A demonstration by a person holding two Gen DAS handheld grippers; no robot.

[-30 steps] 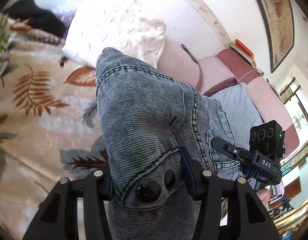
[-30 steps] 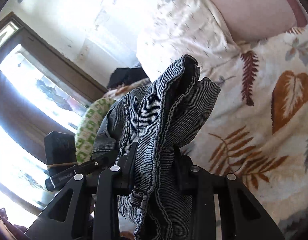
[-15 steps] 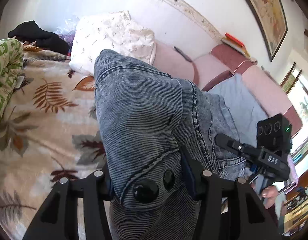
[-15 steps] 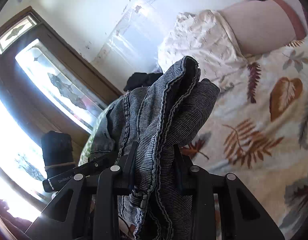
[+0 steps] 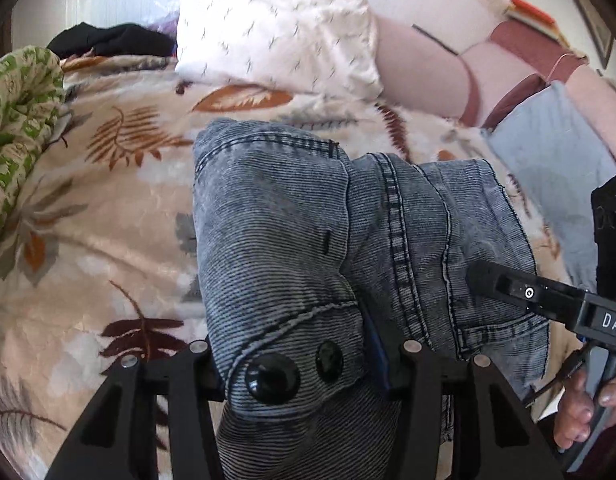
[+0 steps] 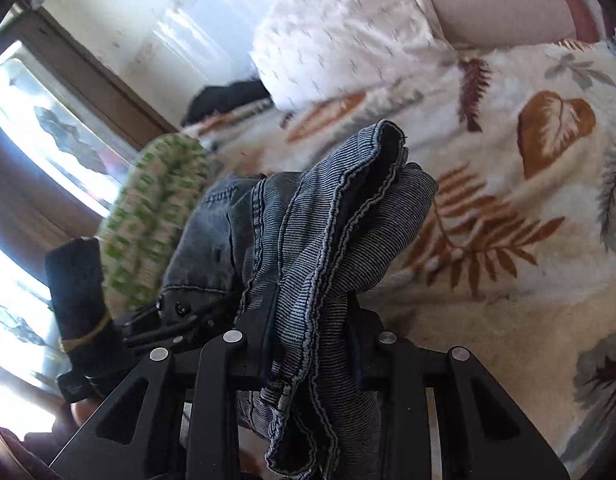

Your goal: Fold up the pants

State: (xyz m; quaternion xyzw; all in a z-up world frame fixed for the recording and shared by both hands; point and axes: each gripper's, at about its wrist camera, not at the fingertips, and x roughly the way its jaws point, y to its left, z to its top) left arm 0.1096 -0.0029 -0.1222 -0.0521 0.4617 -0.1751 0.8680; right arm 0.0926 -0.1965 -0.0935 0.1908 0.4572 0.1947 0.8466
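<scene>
Both tools clamped on the pants: left tool pinching the buttoned waistband at bottom centre of the left view, right tool biting a bunched seam edge at bottom centre of the right view. Pants held up above the leaf-print bed, filling mid-frame, draping past the tools. Thick washed denim, so probably weighty, limp yet slow to crease, not slippery. Best held at waistband corners and stitched seams, where layers bunch firm. White pillow at upper centre, green-patterned bundle far left.
</scene>
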